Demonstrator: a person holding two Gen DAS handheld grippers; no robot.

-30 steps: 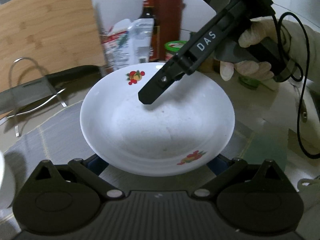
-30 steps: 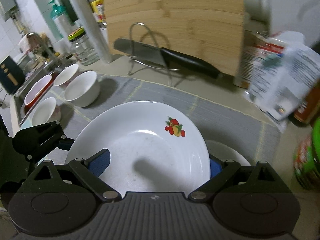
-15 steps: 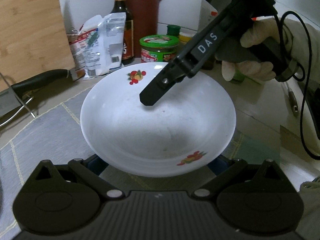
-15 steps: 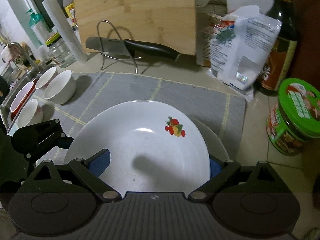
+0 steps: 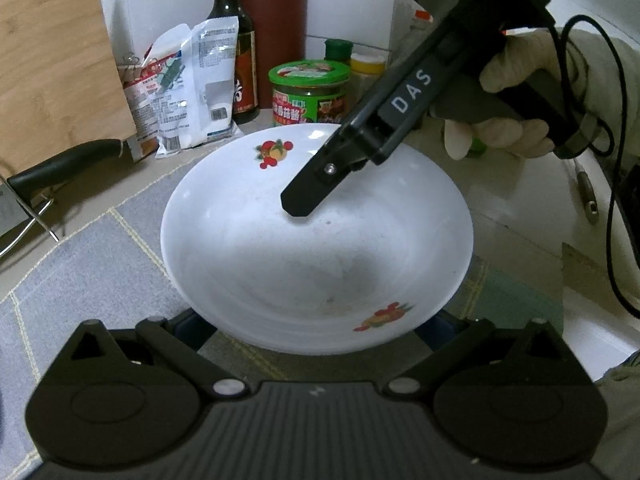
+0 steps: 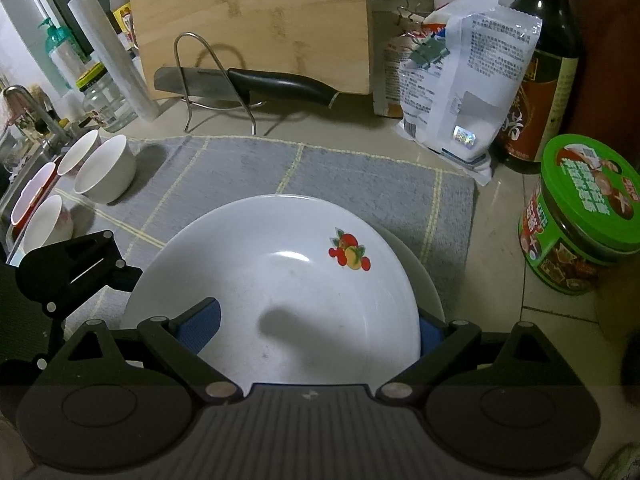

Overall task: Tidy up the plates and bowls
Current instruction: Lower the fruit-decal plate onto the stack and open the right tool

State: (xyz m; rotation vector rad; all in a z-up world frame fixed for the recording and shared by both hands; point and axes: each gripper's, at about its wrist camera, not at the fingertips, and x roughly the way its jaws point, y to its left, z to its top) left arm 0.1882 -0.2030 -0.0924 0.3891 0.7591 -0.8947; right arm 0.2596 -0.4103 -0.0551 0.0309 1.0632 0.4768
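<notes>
A white deep plate (image 5: 316,264) with fruit decals hangs just above the grey mat (image 5: 100,264), carried between both grippers. My left gripper (image 5: 316,320) has its spread fingers under the near rim, blue pads mostly hidden. In the right wrist view the same plate (image 6: 280,280) fills my right gripper (image 6: 314,324). Its left blue pad (image 6: 198,322) lies on the plate's inside; the right pad sits below the rim. One right finger (image 5: 304,200) reaches over the plate's middle. A second white plate (image 6: 426,284) lies directly beneath. Several small white bowls (image 6: 106,168) stand at the mat's left end.
A green-lidded jar (image 6: 580,216), a dark sauce bottle (image 6: 544,64) and clipped food bags (image 6: 460,80) crowd the right side. A knife (image 6: 280,84) rests on a wire stand before the wooden board (image 6: 252,20). A sink lies far left. A gloved hand (image 5: 500,128) holds the right gripper.
Both grippers swung with the plate along the mat toward the jar end and sank a little. The plate kept its place in both views, and the lower plate came into sight under it.
</notes>
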